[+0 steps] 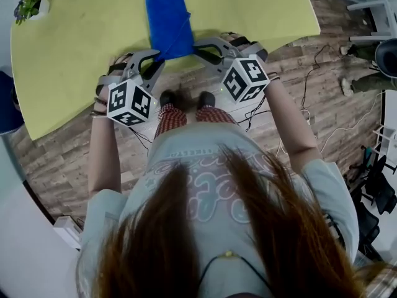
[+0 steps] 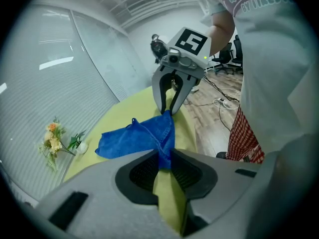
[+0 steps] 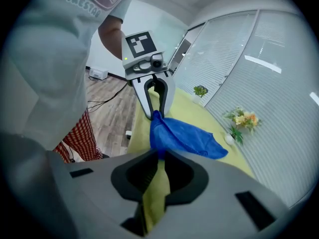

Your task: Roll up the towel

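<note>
Pinching a near corner of the blue towel (image 1: 166,14) each, our left gripper (image 1: 161,57) and right gripper (image 1: 198,47) have their jaws pressed onto the cloth at the near edge of the table (image 1: 80,42). The towel lies rumpled on that yellow-green top, reaching away from us. A small white vase (image 2: 82,147) holding orange and pale flowers (image 2: 52,136) stands well apart from it. Around us we see plank floor (image 1: 56,160), loose cables (image 1: 308,73) and a blind-covered glass wall (image 2: 55,68). The towel's far end is cut off in the head view, and our hair (image 1: 186,241) fills its lower part.
</note>
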